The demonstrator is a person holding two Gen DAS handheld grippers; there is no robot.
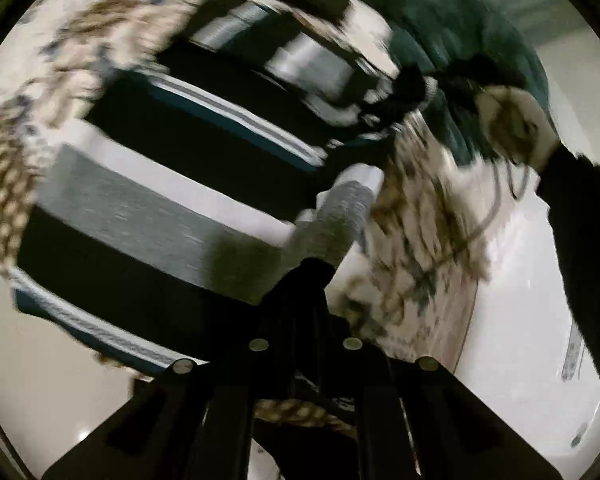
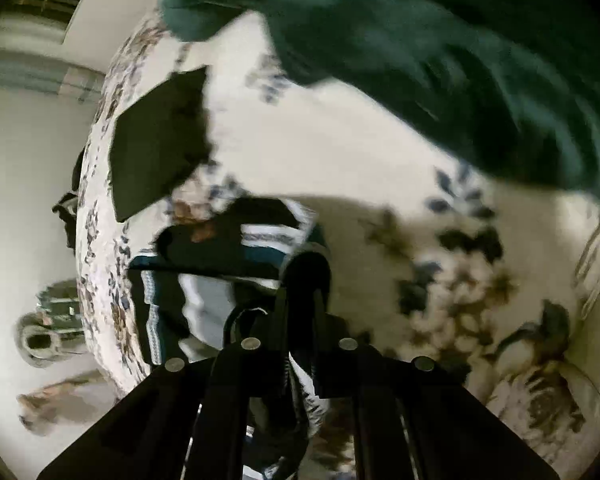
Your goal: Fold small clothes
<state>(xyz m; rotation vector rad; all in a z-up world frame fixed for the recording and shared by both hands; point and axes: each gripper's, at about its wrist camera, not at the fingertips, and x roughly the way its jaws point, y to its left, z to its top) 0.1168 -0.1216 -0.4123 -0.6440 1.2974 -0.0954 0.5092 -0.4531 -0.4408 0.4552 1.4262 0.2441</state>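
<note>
Fold in progress, not finished. Left gripper [image 1: 314, 276] pinches a corner of the striped garment [image 1: 172, 184]; right gripper [image 2: 306, 276] pinches its other end [image 2: 220, 264]. Garment hangs stretched over the floral bedspread [image 2: 340, 152], long axis running between the 2 grippers. 1 dark piece [image 2: 160, 140] lies nearby; green cloth [image 2: 440, 60] unfolded.

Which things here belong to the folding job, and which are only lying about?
Job:
- striped garment, held by both tools
- left tool
- right tool

Lying about:
- green cloth
- black folded piece
- floral bedcover
</note>
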